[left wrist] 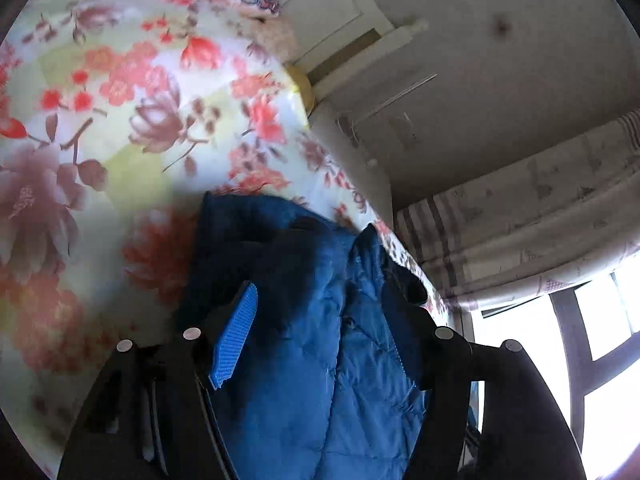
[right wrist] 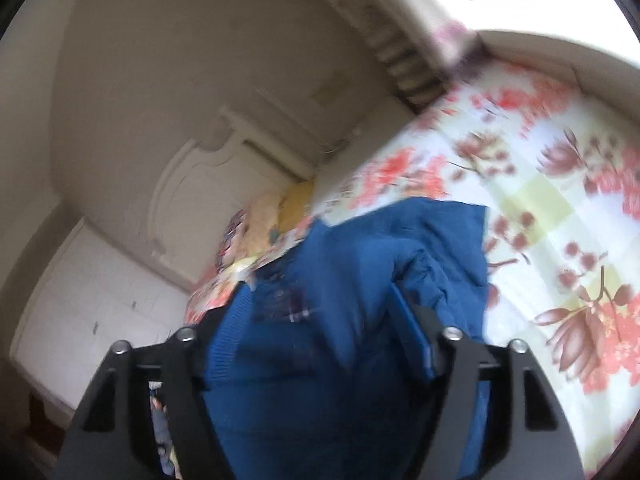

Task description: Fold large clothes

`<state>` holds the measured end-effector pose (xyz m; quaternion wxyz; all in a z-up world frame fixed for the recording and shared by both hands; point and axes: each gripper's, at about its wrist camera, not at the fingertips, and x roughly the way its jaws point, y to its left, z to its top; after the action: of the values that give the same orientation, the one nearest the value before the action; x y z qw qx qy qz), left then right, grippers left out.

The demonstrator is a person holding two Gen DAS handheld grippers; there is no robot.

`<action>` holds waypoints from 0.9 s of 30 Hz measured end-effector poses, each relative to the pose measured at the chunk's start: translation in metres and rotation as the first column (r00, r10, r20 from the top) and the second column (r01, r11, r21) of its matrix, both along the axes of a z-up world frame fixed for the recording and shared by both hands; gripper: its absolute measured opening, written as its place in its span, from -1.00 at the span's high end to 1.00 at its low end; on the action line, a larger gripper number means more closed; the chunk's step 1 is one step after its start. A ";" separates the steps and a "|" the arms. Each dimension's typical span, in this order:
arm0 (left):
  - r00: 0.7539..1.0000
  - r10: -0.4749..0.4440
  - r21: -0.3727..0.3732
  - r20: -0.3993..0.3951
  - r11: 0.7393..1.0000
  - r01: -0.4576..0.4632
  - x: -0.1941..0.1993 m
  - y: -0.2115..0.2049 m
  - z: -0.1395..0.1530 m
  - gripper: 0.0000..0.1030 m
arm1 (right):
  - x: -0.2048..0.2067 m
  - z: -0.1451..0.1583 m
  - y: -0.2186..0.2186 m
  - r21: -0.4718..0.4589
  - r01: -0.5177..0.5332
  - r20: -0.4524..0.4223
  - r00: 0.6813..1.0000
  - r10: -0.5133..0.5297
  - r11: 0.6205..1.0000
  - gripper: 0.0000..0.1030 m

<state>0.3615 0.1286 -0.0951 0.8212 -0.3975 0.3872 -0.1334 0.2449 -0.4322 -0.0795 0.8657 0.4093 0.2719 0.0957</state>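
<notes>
I see a blue quilted jacket (left wrist: 320,300) bunched up on the bed (left wrist: 100,120), which is covered in a sheet of red and mauve flowers on white and pale green. From my left wrist view the jacket fills the space between the fingers of the left gripper (left wrist: 332,312). Its padded fabric shows stitched diamond quilting, a dark lining at the folds, and what looks like an open front seam running down the middle. The left jaws stand spread; one blue ribbed pad (left wrist: 234,340) is bare and turned toward the cloth, and I cannot tell whether the other pad touches it.

From my right wrist view the same jacket (right wrist: 360,280) lies heaped between the fingers of the right gripper (right wrist: 312,312), with a ribbed knit hem or cuff (right wrist: 228,344) near the left finger. The picture is blurred, so fine detail is lost. The right jaws are spread as well, with cloth lying between them, and I cannot tell whether any of it is pinched.

A pale wall (right wrist: 160,80) and a curtain (left wrist: 520,208) stand beyond the bed.
</notes>
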 end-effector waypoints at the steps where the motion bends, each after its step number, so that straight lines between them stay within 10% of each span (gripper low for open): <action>1: 1.000 0.005 0.013 0.007 1.000 -0.005 -0.002 0.007 -0.002 -0.18 | 0.001 -0.007 -0.003 0.012 -0.003 0.009 1.000 0.003 1.000 -0.37; 8: 0.989 -0.141 0.289 0.034 0.949 0.125 -0.015 0.014 0.004 -0.18 | -0.011 -0.012 -0.002 -0.201 -0.048 0.016 0.999 0.052 0.978 -0.36; 13: 0.952 -0.307 0.431 0.014 0.861 0.272 0.000 -0.021 0.004 -0.19 | 0.008 0.007 0.017 -0.535 -0.154 -0.087 0.988 0.127 0.830 -0.43; 27: 0.899 -0.425 0.517 -0.100 0.750 0.412 0.074 -0.065 0.002 -0.22 | 0.093 -0.015 0.011 -0.471 -0.364 -0.216 0.931 0.295 0.804 -0.54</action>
<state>0.4352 0.0635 -0.0928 0.8516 -0.0589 0.4777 -0.2075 0.3378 -0.4211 -0.0944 0.8921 0.1213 0.4110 0.1432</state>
